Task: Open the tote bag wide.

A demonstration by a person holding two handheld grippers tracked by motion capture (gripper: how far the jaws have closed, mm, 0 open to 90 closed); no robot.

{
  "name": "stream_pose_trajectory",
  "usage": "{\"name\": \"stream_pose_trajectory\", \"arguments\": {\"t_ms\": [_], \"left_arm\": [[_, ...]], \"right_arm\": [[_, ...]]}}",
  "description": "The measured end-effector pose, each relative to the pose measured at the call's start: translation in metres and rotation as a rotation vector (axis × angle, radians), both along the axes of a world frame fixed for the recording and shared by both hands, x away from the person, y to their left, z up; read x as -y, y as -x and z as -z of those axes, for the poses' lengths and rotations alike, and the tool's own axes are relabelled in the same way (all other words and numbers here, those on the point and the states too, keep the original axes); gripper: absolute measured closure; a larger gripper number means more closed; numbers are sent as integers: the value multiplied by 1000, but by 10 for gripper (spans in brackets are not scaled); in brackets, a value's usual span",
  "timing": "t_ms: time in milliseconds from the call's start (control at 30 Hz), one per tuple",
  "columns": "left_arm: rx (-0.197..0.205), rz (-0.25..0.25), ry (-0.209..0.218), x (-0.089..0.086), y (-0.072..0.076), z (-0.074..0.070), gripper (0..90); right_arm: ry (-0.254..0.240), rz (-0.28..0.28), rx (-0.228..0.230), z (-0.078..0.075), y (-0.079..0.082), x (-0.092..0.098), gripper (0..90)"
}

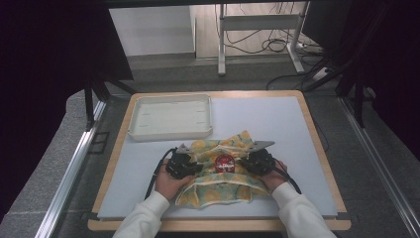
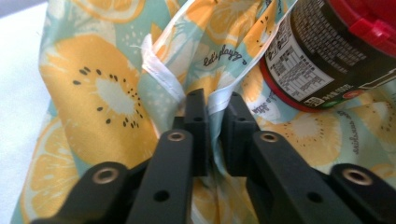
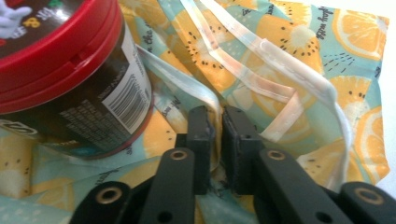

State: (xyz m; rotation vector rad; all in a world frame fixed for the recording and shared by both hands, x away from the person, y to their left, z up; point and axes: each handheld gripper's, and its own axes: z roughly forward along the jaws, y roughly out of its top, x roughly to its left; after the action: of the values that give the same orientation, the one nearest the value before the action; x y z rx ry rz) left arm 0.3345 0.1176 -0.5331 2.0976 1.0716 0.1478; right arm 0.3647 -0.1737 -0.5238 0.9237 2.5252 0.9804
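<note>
**Two grippers pinch a fruit-print cloth around a red-lidded jar**

The fruit-print cloth (image 1: 218, 191) lies bunched on the table (image 1: 277, 129) close to its near edge, about midway between the left and right edges. It is teal with yellow citrus and kiwi slices and has a white hem. On the middle of the cloth stands a dark jar (image 1: 224, 162) with a red lid, its printed label visible in both gripper views; folds of cloth rise round it.

The left gripper (image 1: 184, 166) sits at the jar's left side. In the left gripper view its two black jaws stand close together with a fold of the cloth and its white hem caught between them, though a narrow gap shows between the pads, so whether they press on the fabric I cannot tell. The right gripper (image 1: 257, 161) sits at the jar's right side. In the right gripper view its jaws likewise stand near each other with cloth between them, and again I cannot tell whether the pinch is firm.

Both hands come in from the near edge in white sleeves. Toward the far left corner of the table rests a shallow white tray (image 1: 171, 134), well apart from the cloth.
</note>
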Motion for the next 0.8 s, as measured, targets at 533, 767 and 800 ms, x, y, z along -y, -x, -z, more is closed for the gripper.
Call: {"name": "stream_pose_trajectory", "arguments": {"t_ms": [533, 767, 800], "left_arm": [[100, -48, 166, -20, 13, -38, 260], [141, -64, 206, -30, 18, -51, 247], [148, -56, 203, -31, 19, -52, 296]], "right_arm": [[-114, 110, 58, -39, 10, 15, 257], [-175, 112, 92, -57, 18, 26, 262], [-173, 104, 101, -60, 20, 26, 278]]}}
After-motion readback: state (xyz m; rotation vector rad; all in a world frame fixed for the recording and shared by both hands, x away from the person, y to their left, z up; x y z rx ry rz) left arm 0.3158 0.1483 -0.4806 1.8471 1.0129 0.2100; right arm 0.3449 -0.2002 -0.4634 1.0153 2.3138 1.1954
